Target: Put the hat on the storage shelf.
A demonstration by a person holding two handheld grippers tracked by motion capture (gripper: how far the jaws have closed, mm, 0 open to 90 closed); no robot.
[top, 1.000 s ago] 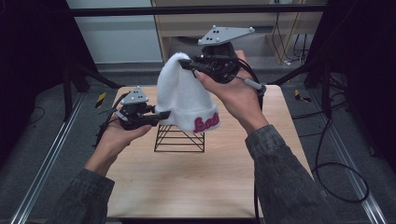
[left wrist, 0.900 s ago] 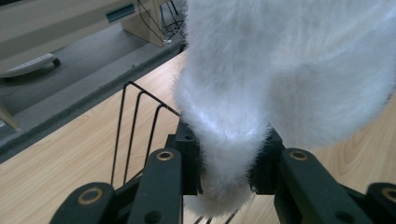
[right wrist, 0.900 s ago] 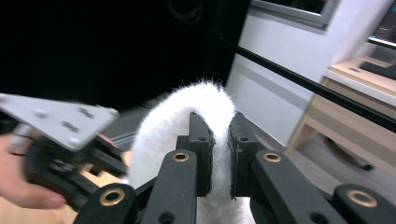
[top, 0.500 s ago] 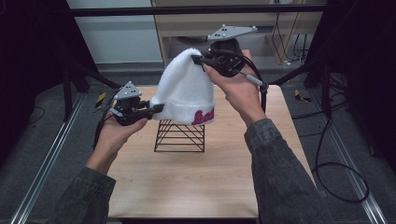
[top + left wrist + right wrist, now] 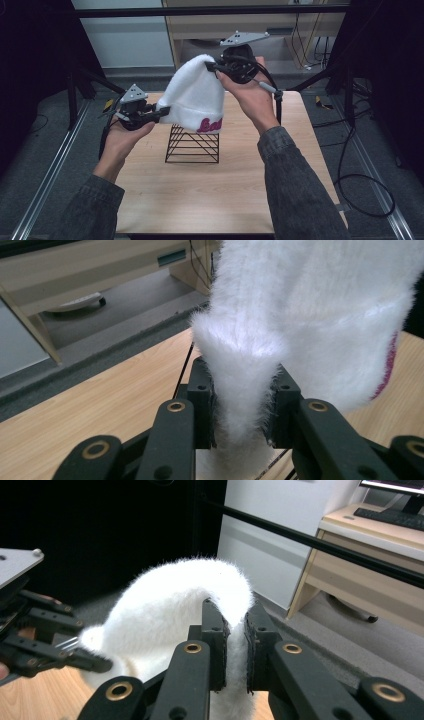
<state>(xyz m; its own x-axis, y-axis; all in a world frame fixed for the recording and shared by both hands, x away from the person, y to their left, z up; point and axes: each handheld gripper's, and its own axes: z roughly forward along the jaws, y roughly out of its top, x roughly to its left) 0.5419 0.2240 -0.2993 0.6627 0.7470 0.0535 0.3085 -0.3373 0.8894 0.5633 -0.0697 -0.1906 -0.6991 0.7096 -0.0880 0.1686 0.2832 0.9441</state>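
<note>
Step in hand: lowering a white fleece beanie (image 5: 192, 97) onto a black wire stand (image 5: 192, 145); judged to be mid-placement, hat not yet seated.
Method, advised: keep both grips tight on the fabric, hold the brim spread, centre the opening over the stand's top, then lower evenly so no wire catches the cuff.
Risk, judged: a lopsided descent could tip the light stand or leave the hat hanging off one side.
Left tongs (image 5: 242, 405): clenched on a fold of the hat's brim; white pile is squeezed between both pads, seen in the left gripper view; in the high view they (image 5: 162, 111) bite the brim's left edge.
Right tongs (image 5: 235, 640): clenched on the hat's crown, fabric pinched thin between the pads; in the high view they (image 5: 216, 66) hold the top of the hat aloft.
Beanie, position: in the air, hung between the two tongs, tilted, brim with pink lettering just above the stand's top, possibly brushing it.
Wire stand: upright on the counter (image 5: 225, 190), near its middle.
Counter: pale wood.
</note>
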